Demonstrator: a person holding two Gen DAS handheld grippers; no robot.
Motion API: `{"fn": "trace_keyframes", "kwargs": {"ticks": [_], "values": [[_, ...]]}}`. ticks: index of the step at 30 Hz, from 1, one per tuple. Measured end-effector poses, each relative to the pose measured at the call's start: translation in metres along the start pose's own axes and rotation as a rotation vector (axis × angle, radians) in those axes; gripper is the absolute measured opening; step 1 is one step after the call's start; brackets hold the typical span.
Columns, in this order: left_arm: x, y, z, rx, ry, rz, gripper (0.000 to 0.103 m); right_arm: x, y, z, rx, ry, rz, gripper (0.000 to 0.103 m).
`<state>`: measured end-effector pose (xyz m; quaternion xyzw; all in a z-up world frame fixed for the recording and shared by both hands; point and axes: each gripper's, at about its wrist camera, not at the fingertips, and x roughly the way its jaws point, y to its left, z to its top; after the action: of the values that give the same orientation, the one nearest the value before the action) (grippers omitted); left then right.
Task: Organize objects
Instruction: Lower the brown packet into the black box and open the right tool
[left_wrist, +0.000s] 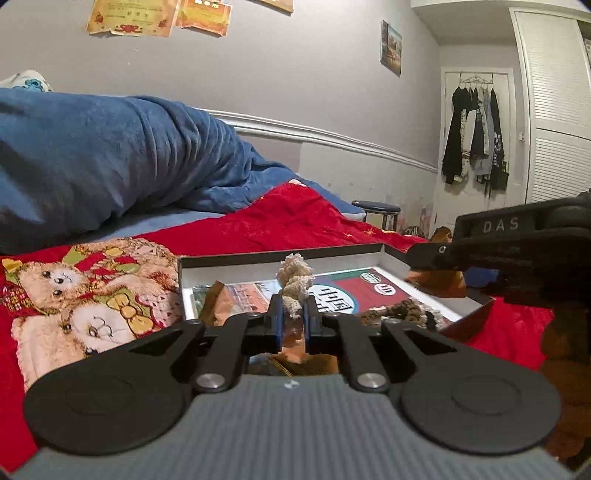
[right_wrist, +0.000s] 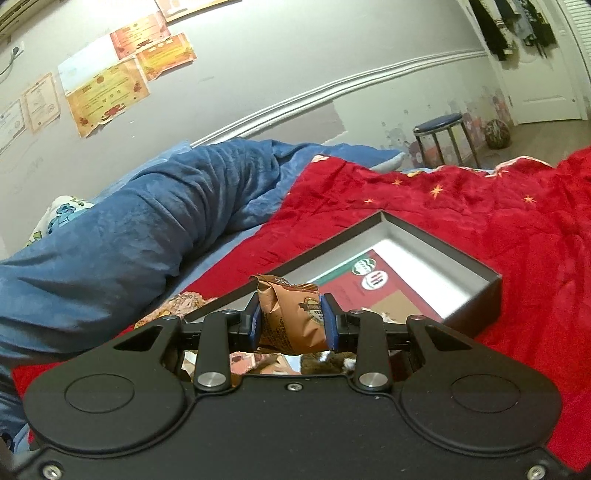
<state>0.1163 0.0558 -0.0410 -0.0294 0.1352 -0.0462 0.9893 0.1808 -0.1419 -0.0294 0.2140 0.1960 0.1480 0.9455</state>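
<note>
Right up against the lens my left claw (left_wrist: 293, 321) is pinching a knobbly cream rope (left_wrist: 294, 286), jaws clamped tight on it, and it's sticking up over the near edge of the shallow box (left_wrist: 280, 255) sitting on the red blanket (left_wrist: 295, 218). My right claw (right_wrist: 293, 323) is squeezing a crinkly copper-brown snack packet (right_wrist: 290, 314), also hovering above the box's near edge. So I'm reckoning I'm mid-way through loading stuff into the box; next I'm probably needing to lower each piece onto a bare patch of the floor, over the red printed card (left_wrist: 364, 291), then let go. The rope is looking soft and floppy, the packet puffy and easy to crush, so gentle does it.
</note>
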Motion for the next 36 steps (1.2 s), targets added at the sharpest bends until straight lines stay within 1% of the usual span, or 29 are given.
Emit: {"fn": "trace_keyframes", "kwargs": {"ticks": [5, 8, 13, 19, 23, 25, 28, 32, 36], "values": [[0.007, 0.012, 0.003, -0.007, -0.022, -0.009, 0.013, 0.011, 0.0, 0.0, 0.008, 0.01, 0.002, 0.032], [0.011, 0.018, 0.005, -0.017, -0.02, -0.034, 0.013, 0.018, -0.003, -0.001, 0.02, 0.015, 0.004, 0.031], [0.013, 0.019, 0.001, -0.013, -0.026, -0.05, 0.013, 0.029, -0.014, -0.002, 0.078, 0.017, 0.017, 0.031], [0.014, 0.024, 0.0, -0.022, -0.039, -0.062, 0.013, 0.045, -0.022, -0.001, 0.088, 0.025, 0.024, 0.031], [0.019, 0.03, 0.002, -0.04, -0.028, -0.086, 0.013, 0.055, -0.022, 0.002, 0.079, 0.023, 0.043, 0.031], [0.022, 0.032, 0.001, -0.04, -0.018, -0.091, 0.013, 0.061, -0.021, 0.002, 0.072, 0.03, 0.054, 0.032], [0.026, 0.03, -0.002, -0.027, 0.003, -0.124, 0.013, 0.07, -0.02, 0.001, 0.061, 0.038, 0.078, 0.032], [0.026, 0.027, -0.005, -0.009, -0.004, -0.126, 0.013, 0.076, -0.016, -0.006, 0.005, 0.022, 0.112, 0.032], [0.028, 0.027, -0.007, -0.011, 0.009, -0.128, 0.013, 0.079, -0.023, -0.01, 0.005, 0.018, 0.14, 0.032]]}}
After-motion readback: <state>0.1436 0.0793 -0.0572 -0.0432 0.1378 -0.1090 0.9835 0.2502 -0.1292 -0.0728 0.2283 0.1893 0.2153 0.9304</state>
